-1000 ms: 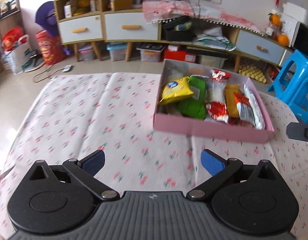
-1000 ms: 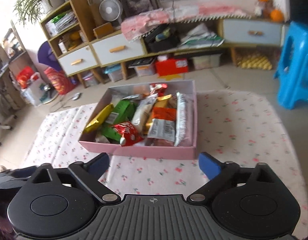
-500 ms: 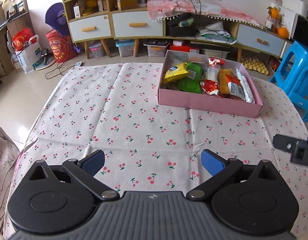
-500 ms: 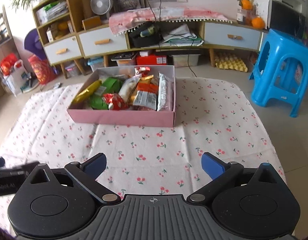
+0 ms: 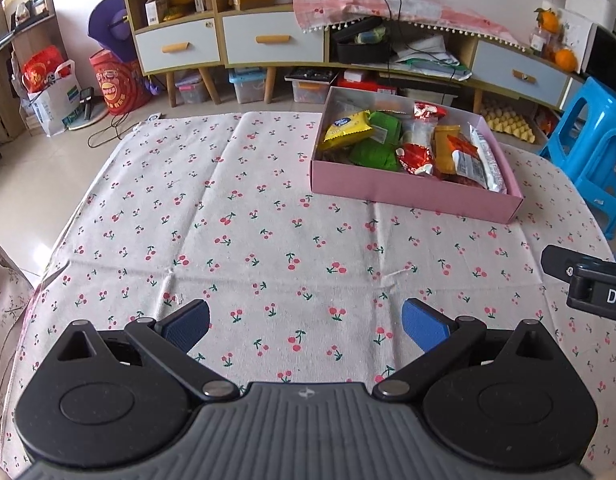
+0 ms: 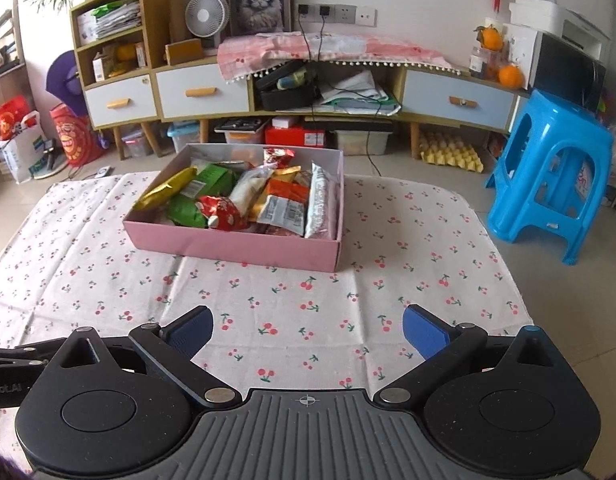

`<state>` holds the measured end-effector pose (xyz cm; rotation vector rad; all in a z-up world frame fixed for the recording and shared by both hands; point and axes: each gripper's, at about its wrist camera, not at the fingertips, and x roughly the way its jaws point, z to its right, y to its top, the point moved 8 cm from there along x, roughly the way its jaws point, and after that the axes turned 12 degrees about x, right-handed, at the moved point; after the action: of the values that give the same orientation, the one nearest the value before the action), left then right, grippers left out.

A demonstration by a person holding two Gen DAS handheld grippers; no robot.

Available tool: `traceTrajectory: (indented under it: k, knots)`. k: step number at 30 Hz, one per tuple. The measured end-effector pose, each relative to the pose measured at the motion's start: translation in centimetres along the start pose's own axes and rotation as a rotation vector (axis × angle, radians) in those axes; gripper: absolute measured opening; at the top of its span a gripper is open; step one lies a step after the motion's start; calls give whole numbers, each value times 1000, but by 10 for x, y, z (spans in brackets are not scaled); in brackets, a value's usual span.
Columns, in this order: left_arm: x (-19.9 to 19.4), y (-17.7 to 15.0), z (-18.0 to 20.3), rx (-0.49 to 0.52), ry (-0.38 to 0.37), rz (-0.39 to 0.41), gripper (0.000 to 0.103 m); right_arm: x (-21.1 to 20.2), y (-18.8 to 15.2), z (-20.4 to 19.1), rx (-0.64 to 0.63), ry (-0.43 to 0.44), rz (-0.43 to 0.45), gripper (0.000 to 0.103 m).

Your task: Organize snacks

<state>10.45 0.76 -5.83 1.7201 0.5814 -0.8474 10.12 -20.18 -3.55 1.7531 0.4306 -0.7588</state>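
Note:
A pink box (image 5: 412, 193) (image 6: 235, 246) sits on the far part of the cherry-print tablecloth (image 5: 247, 240) (image 6: 408, 252), to the right in the left wrist view. It holds several snack packets, among them a yellow one (image 5: 348, 130), green ones (image 5: 374, 154) (image 6: 187, 212), a red one (image 6: 221, 212) and a long clear one (image 6: 318, 204). My left gripper (image 5: 305, 324) is open and empty, low over the near cloth. My right gripper (image 6: 308, 330) is open and empty, near the front of the cloth. Each gripper's edge shows in the other's view.
A blue plastic stool (image 6: 552, 172) stands right of the table. A long low cabinet (image 6: 267, 88) with drawers, bins and bags lines the back wall. The table's edges fall away left and right of the cloth.
Both grippers have pulled back and up from the pink box, which now looks smaller and farther. Both stay open and empty.

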Motion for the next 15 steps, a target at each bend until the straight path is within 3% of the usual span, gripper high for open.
traceTrajectory:
  k: [15]
  knots:
    - [-4, -1, 2, 6, 8, 1, 103, -3, -3, -6, -10, 23, -9, 102]
